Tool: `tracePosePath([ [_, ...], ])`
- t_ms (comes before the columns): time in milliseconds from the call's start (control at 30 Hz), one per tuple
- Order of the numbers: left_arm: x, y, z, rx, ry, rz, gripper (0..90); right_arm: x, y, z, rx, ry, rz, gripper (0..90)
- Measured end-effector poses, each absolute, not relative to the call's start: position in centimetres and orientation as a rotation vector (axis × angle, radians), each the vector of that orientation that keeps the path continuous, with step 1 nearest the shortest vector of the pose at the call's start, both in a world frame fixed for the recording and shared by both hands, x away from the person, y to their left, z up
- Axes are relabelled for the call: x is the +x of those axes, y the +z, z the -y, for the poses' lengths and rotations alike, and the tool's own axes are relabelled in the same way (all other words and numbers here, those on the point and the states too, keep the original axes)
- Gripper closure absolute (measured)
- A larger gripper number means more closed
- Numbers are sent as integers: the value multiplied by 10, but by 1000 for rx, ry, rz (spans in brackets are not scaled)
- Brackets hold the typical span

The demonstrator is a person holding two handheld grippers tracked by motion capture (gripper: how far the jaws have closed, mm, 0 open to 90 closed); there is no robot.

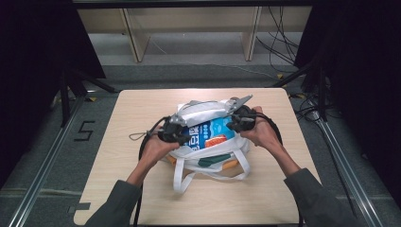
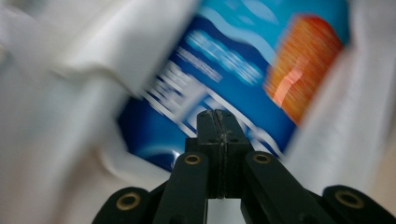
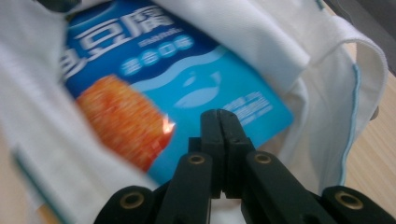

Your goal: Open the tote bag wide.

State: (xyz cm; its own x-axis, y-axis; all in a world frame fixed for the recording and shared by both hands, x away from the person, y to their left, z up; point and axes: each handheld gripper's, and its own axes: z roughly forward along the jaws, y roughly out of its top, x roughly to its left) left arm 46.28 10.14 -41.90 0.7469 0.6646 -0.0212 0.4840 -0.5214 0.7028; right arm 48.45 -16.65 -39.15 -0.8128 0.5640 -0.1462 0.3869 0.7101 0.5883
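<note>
A white cloth tote bag (image 1: 206, 110) lies in the middle of the wooden table (image 1: 142, 189), its mouth spread between my two grippers. Inside it lies a blue packet (image 1: 213, 132) with white lettering and an orange picture. My left gripper (image 1: 185, 138) sits at the bag's left rim, my right gripper (image 1: 232, 125) at its right rim. In the left gripper view the jaws (image 2: 217, 116) are shut with nothing between them, tips close over the blurred blue packet (image 2: 224, 60). The right gripper (image 3: 220, 116) is likewise shut and empty above the packet (image 3: 196, 88).
The bag's long white handles (image 1: 182, 179) trail toward the table's near edge. A thin cord loop (image 1: 137, 136) lies on the table to the left. Wooden shelf legs (image 1: 135, 42) and floor cables (image 1: 283, 47) stand beyond the far edge.
</note>
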Motion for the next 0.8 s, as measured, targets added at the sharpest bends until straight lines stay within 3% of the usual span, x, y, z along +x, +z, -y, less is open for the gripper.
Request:
tracePosePath([
  [133, 502, -410, -96, 2177, 383, -954, 876, 506, -402, 164, 807, 800, -2587, 900],
  [333, 542, -431, -103, 2128, 375, -1088, 893, 478, -404, 168, 717, 811, -2649, 900],
  [600, 548, -443, -101, 2132, 406, -1203, 895, 435, -433, 192, 750, 765, -2827, 900],
  [800, 534, -427, -100, 2172, 423, -1105, 894, 442, -418, 193, 695, 817, -2764, 900],
])
